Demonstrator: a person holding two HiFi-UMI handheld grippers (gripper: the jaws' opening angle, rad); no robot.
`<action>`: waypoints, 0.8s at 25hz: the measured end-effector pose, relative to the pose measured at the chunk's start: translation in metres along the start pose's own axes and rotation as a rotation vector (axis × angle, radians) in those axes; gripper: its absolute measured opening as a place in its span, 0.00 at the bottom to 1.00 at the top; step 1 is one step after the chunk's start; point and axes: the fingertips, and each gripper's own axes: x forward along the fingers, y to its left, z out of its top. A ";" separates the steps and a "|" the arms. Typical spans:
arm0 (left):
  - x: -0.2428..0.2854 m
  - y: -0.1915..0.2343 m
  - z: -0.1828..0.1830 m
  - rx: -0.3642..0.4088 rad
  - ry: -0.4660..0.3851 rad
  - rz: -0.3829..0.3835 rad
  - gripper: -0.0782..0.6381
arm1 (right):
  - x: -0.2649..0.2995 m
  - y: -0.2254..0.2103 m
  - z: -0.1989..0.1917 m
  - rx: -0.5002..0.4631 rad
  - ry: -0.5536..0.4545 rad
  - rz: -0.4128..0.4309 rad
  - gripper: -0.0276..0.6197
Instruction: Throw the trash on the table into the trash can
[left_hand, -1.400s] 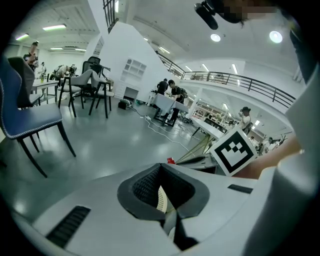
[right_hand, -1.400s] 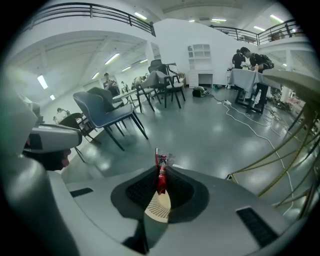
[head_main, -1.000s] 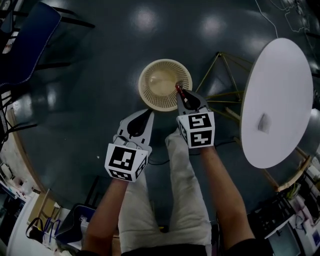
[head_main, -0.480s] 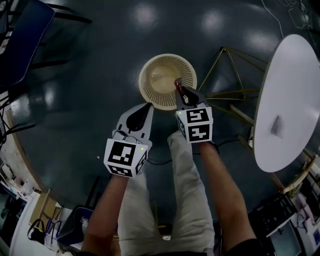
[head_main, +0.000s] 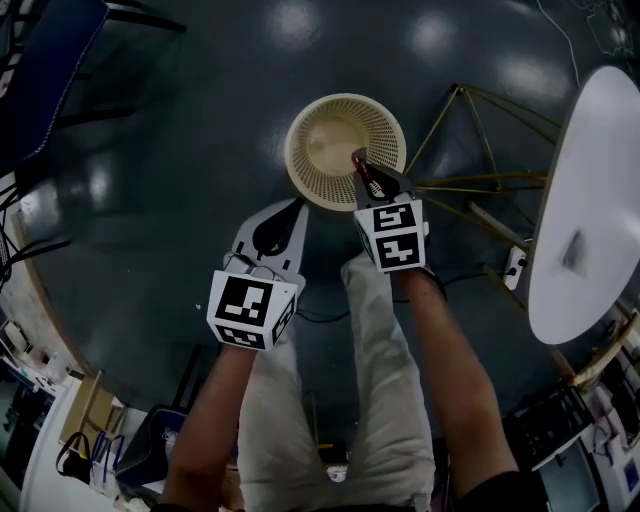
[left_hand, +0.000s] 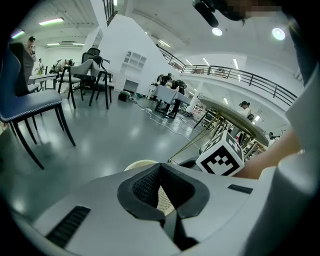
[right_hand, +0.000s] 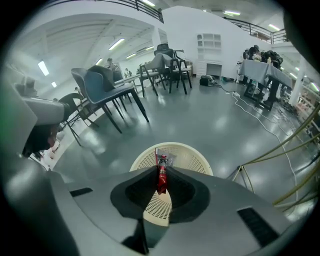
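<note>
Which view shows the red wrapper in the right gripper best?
Right gripper view: the red wrapper stands close and centred, pinched in the right gripper, with the trash can beyond it. Head view shows only a small red sliver at the jaw tips. Left gripper view does not show it.

My left gripper (head_main: 296, 205) and right gripper (head_main: 357, 158) are pale grey with black pads, each topped by black-and-white square markers. The wrapper (right_hand: 161, 177) is red with a silvery end. The trash can (head_main: 388, 128) is cream, with a fine perforated mesh. The floor (head_main: 180, 150) is glossy dark blue-grey, the worktop (head_main: 595, 150) white, my trousers (head_main: 380, 380) beige, a chair (head_main: 50, 60) blue.
</note>
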 end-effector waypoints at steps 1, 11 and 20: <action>0.000 0.002 0.000 0.001 -0.001 0.001 0.12 | 0.002 0.000 -0.001 0.004 0.004 0.003 0.14; -0.006 0.011 -0.007 -0.005 0.005 0.011 0.12 | 0.013 0.016 -0.012 -0.071 0.032 0.011 0.36; -0.013 0.007 -0.003 0.010 0.009 0.007 0.12 | -0.003 0.013 -0.007 -0.057 0.017 0.007 0.31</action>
